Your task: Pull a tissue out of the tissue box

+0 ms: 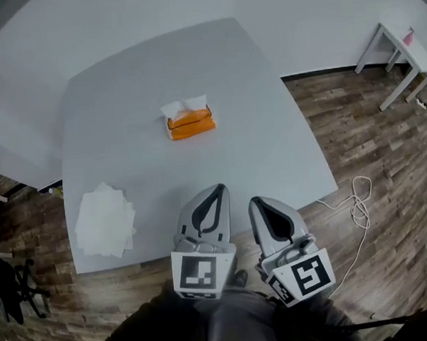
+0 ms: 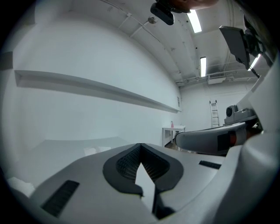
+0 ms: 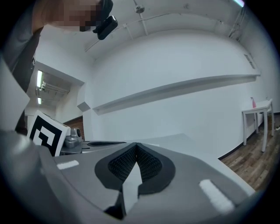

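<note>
Head view shows the orange tissue box (image 1: pixel 192 125) near the middle of the grey counter (image 1: pixel 269 124), with a white tissue (image 1: pixel 184 107) standing up out of its top slot, presumably left proud so it can be pinched and drawn out. No brand or wording can be read on the box. Well apart from it, by the counter's near left corner, lies a loose pile of white tissues (image 1: pixel 105 218). At the near edge the left gripper (image 1: pixel 218 189) and right gripper (image 1: pixel 256 201) are held side by side, both pointing towards the box but far short of it; the pull looks not yet begun. Each gripper's own view shows its jaws closed tip to tip with nothing between them, so they would need to part before taking the tissue. The only print in sight is the black-and-white square marker on each gripper's cube (image 1: pixel 202 272). A white cable (image 1: pixel 359 205) trails across the wood floor at right.
</note>
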Demonstrator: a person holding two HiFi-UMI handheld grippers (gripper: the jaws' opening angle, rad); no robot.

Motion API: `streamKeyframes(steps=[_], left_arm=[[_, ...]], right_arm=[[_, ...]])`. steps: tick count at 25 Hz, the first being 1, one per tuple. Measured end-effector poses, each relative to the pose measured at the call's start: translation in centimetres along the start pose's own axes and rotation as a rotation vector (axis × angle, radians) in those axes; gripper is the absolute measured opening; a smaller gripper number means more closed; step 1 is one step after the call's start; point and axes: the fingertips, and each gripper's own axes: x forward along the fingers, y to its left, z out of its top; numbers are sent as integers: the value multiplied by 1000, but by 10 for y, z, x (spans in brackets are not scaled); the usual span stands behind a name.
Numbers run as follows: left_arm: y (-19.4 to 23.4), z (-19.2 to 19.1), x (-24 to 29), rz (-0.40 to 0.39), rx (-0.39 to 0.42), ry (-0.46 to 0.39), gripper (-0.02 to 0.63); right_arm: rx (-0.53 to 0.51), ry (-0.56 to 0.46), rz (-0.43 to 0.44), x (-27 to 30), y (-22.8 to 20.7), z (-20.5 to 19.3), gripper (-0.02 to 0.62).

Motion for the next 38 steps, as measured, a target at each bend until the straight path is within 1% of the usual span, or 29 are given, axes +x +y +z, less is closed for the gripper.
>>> streamKeyframes(steps=[3,5,7,9,11,16,18,23,27,30,31,35,38], left_arm=[[20,-11,25,32,-41,35,0],[36,-10,46,46,-53,34,0],[52,-6,60,54,-66,50,0],[66,-4,70,65,-65,61,0],[79,0,77,88,-68,53,0],[105,10,88,139,-87,34,0],[114,10,92,158,-97,47,0],[138,1,114,225,-112,78,0],[160,-20,136,290,-165,118,0],[171,-35,152,319,-194,153,0],[173,-40,158,325,-208,162,0],[181,-58,174,357,-270,185,0],[190,-66,184,385,-296,192,0]], right_arm=[[8,45,29,35,-14,-6,2],[8,63,41,61,-25,-6,2],[16,77,54,84,-34,-5,2],[22,73,69,101,-39,2,2],[22,68,89,114,-42,11,2],[-13,67,150,146,-42,28,2],[-21,71,169,158,-44,30,2],[-3,88,244,193,-59,20,3],[19,116,309,226,-78,4,8],[54,124,345,245,-95,-5,28],[60,131,355,251,-101,-8,45],[46,156,384,273,-122,-21,94],[37,157,442,293,-129,-27,132]])
